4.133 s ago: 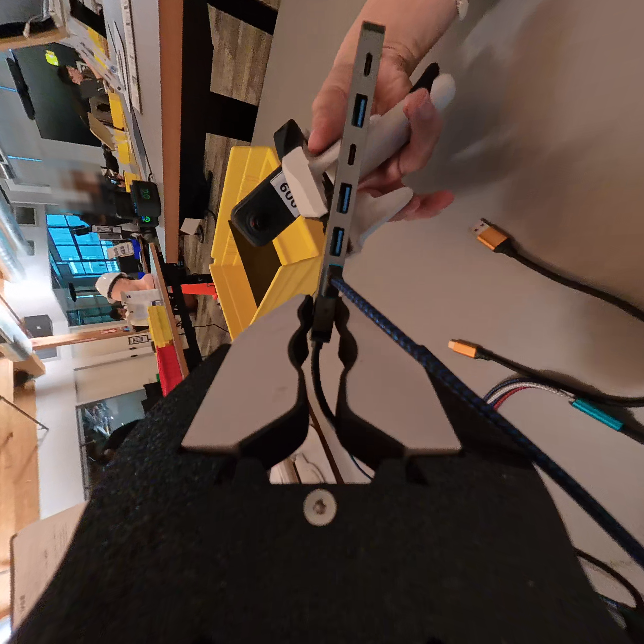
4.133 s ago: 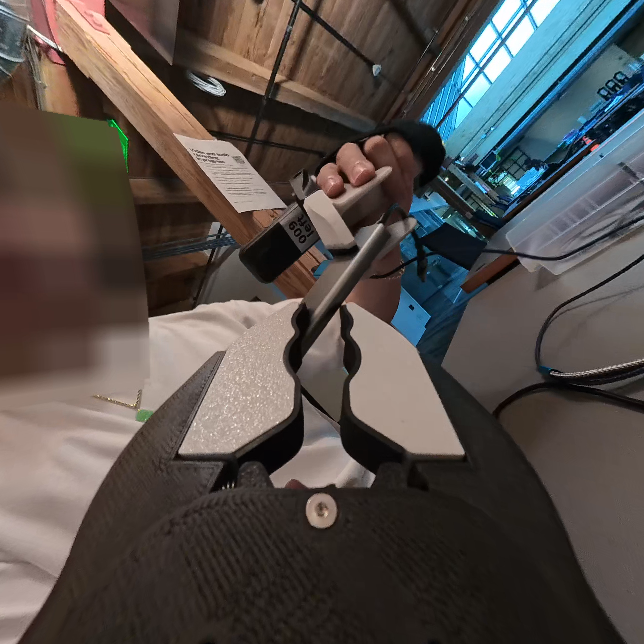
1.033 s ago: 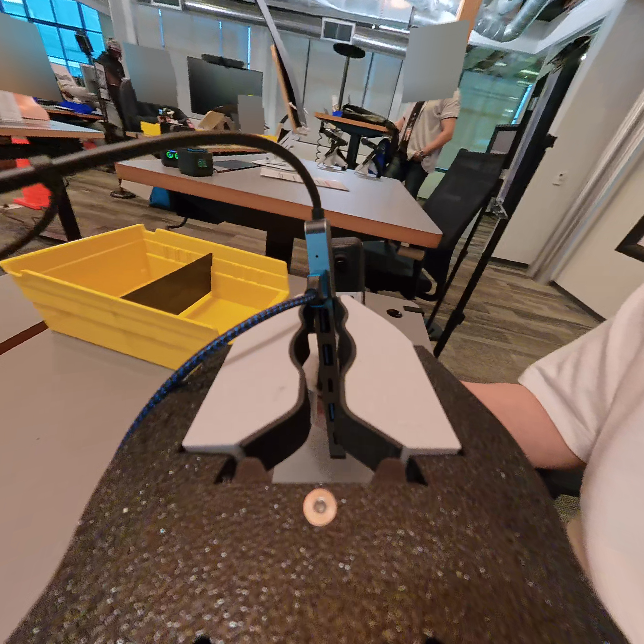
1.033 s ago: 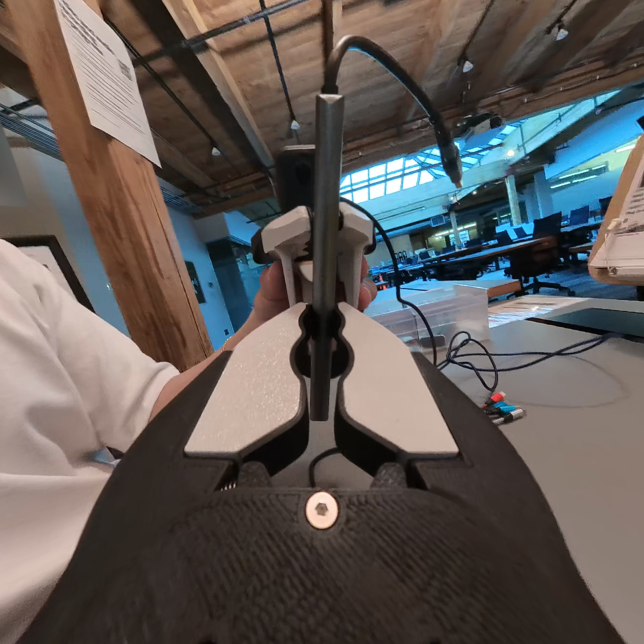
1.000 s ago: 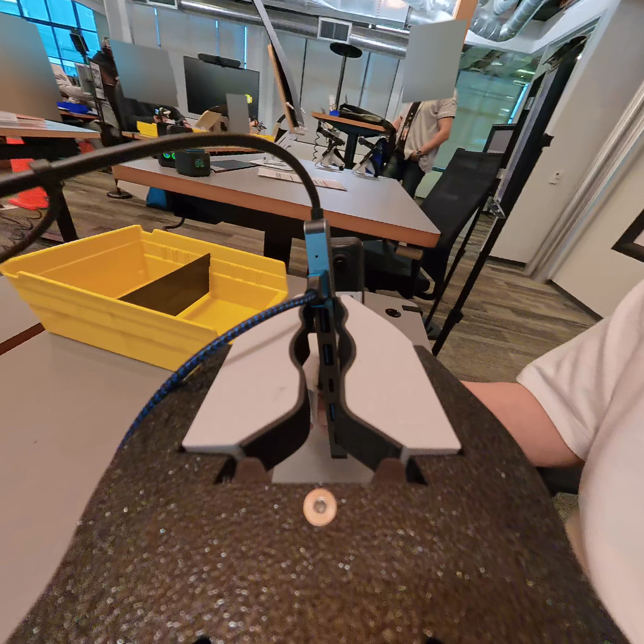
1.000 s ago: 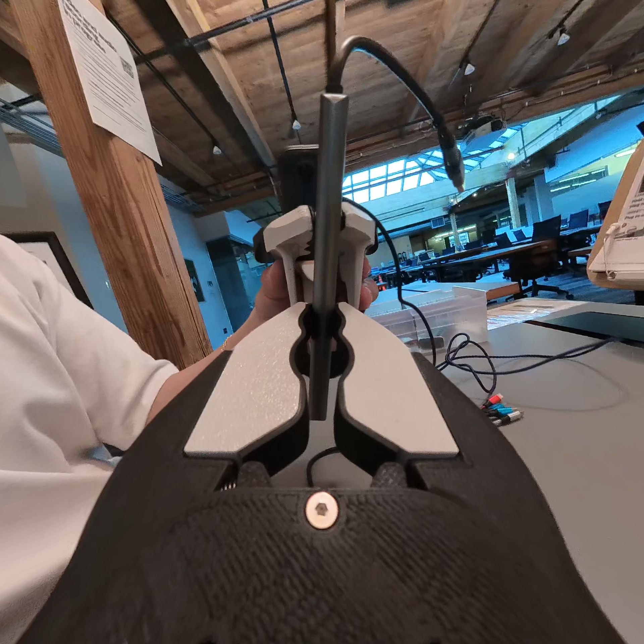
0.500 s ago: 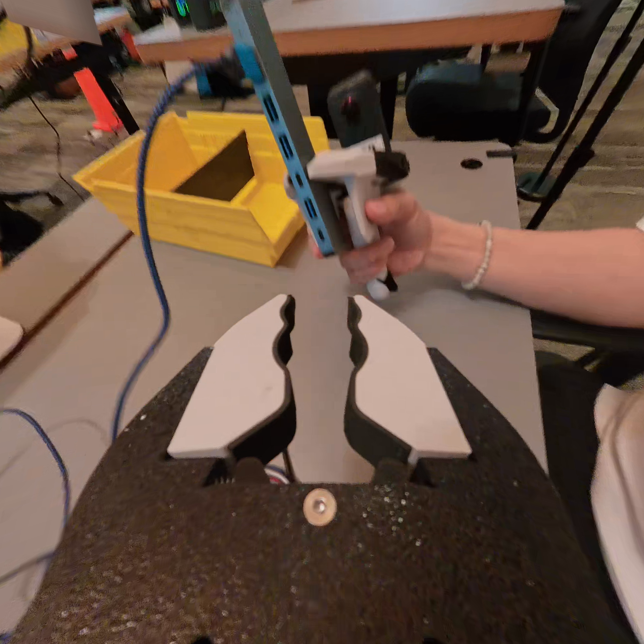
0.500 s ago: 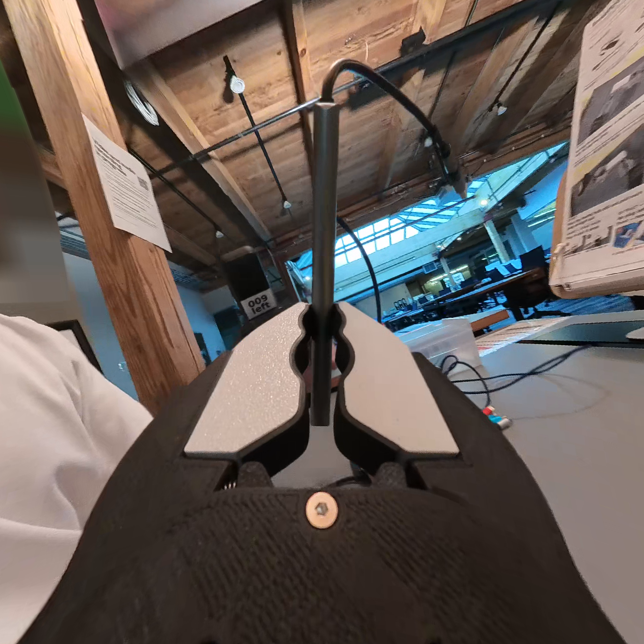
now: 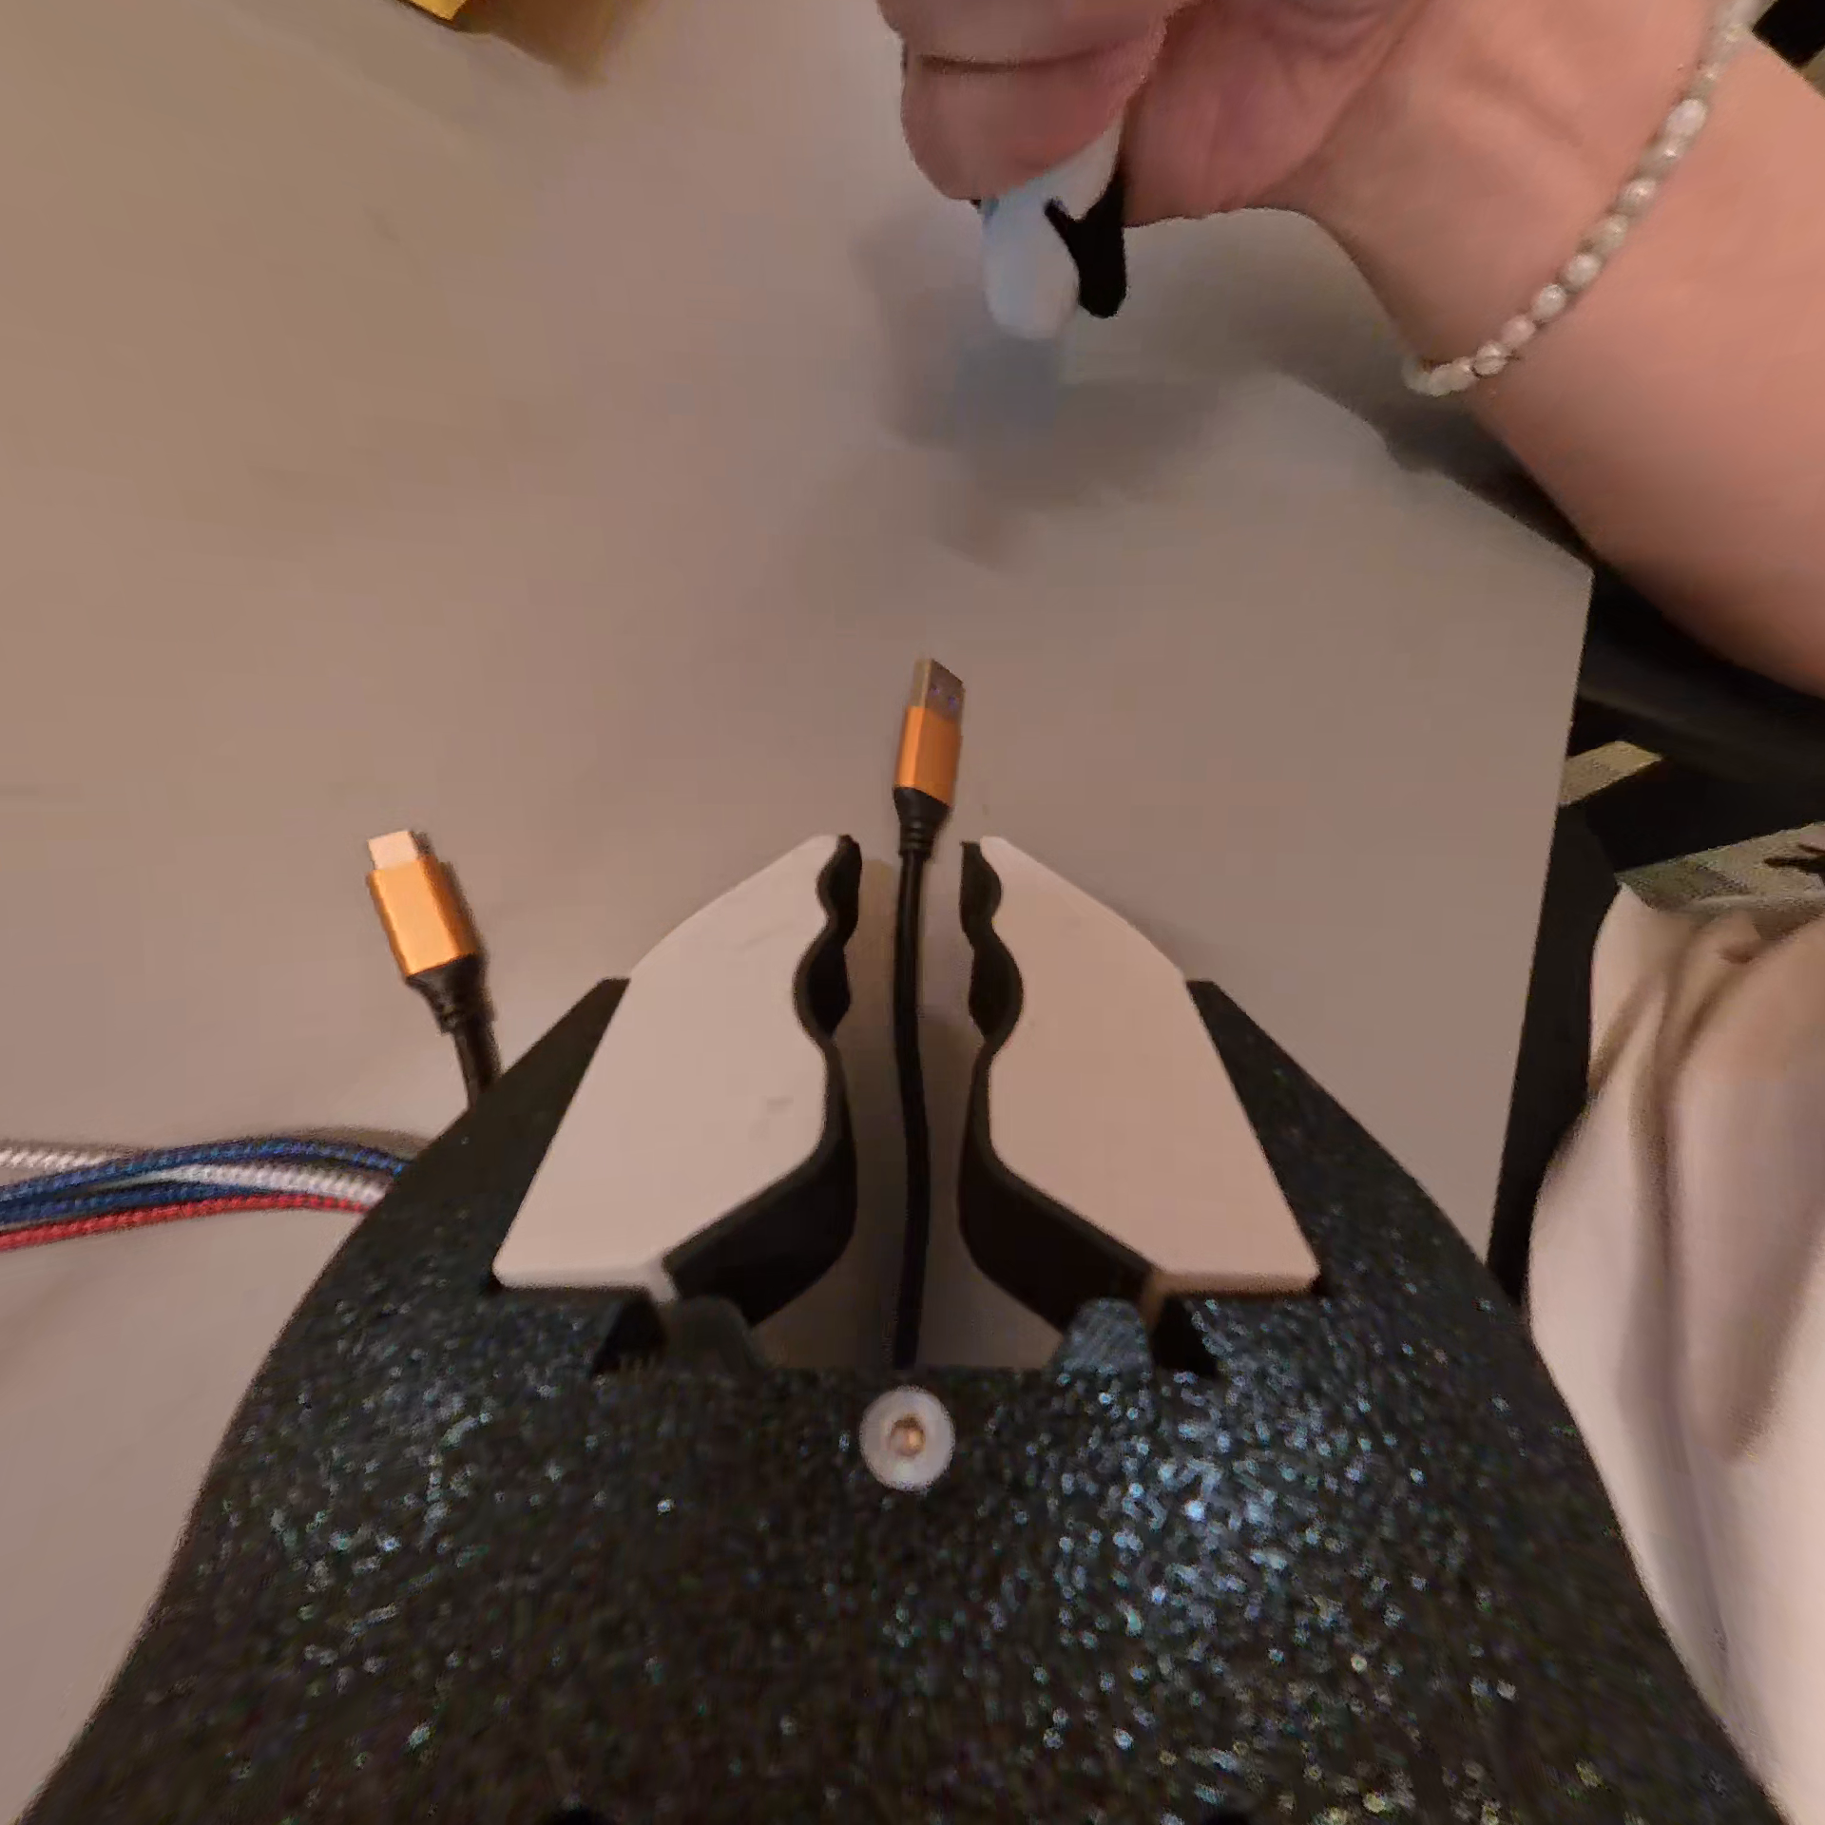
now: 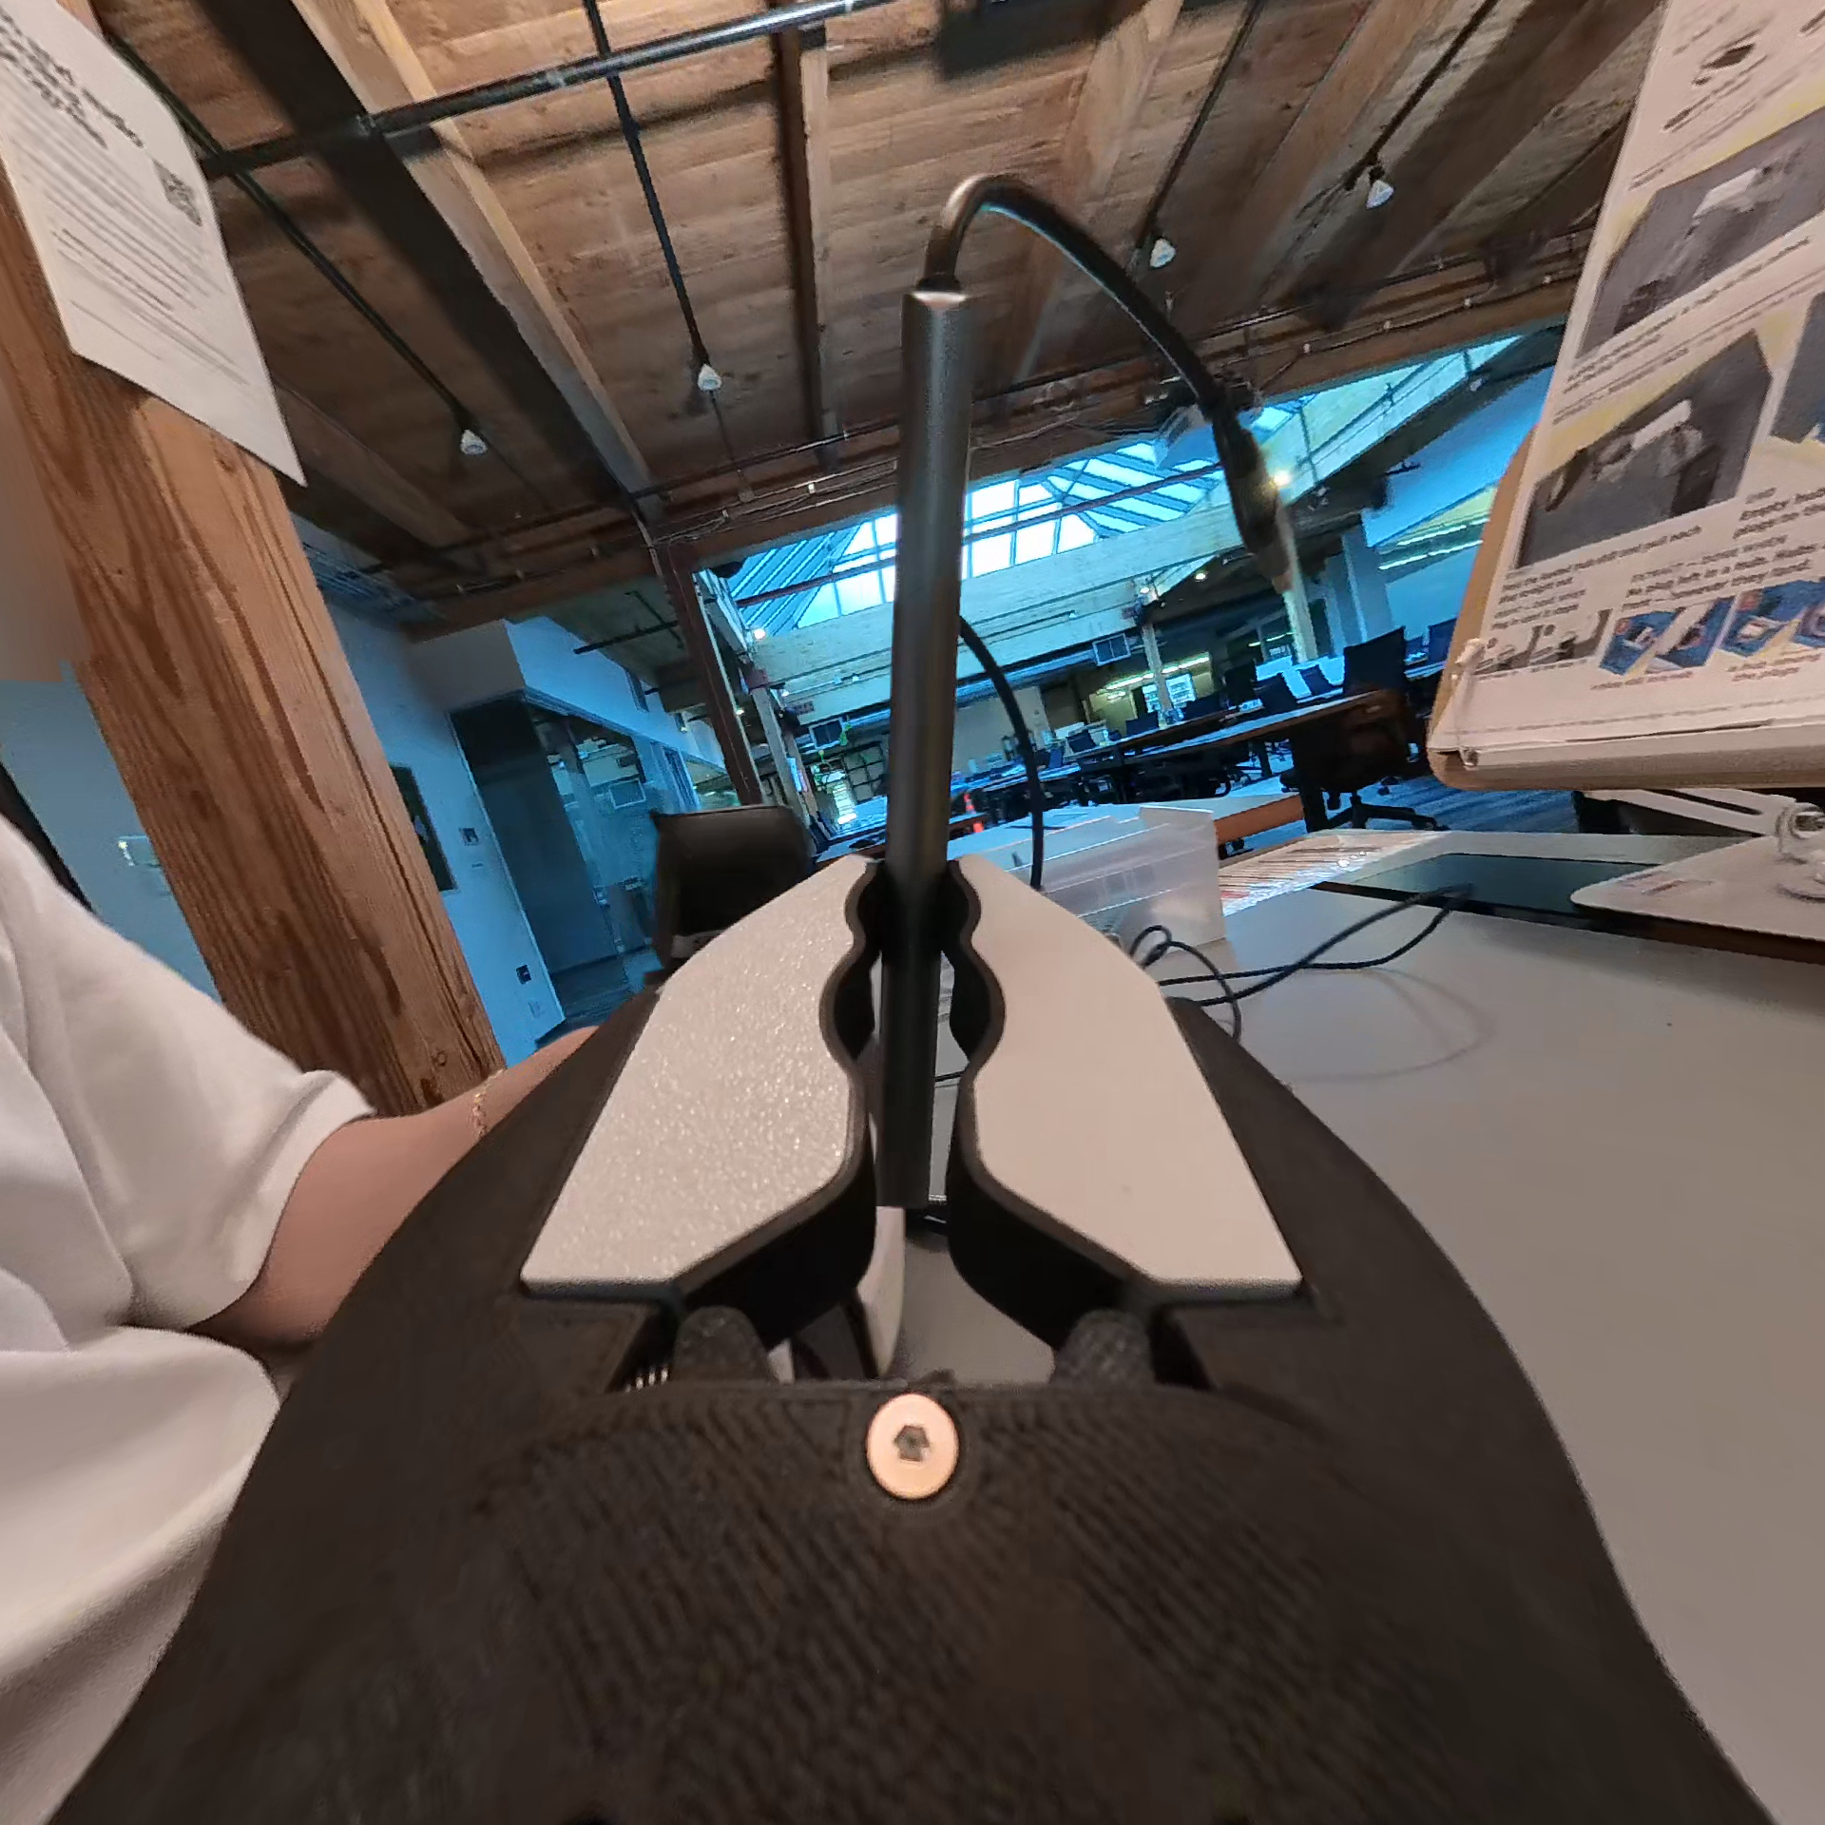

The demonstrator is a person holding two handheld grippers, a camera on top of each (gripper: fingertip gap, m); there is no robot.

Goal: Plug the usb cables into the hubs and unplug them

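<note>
In the left wrist view my left gripper [image 9: 907,857] is open and low over the table, its fingers either side of a black cable whose orange USB plug [image 9: 928,739] lies just past the fingertips. A second orange plug [image 9: 415,920] lies to the left. A hand [image 9: 1165,109] holding the other gripper's handle is at the top. In the right wrist view my right gripper [image 10: 916,874] is shut on a grey USB hub [image 10: 923,632], held upright and edge-on. The hub's own black cable [image 10: 1136,306] arcs off its top to the right.
Braided blue, white and red cables [image 9: 188,1180] lie at the left on the grey table [image 9: 494,474]. A yellow bin corner [image 9: 494,15] is at the top. In the right wrist view a clipboard with sheets [image 10: 1639,474], a clear box [image 10: 1136,869] and thin cables [image 10: 1313,963] stand on the table. The grippers' ends are close to 15 cm from one another.
My left gripper has let go of the hub, opened, and dropped down over the orange plug's cable on the table. My right gripper still holds the hub upright.
</note>
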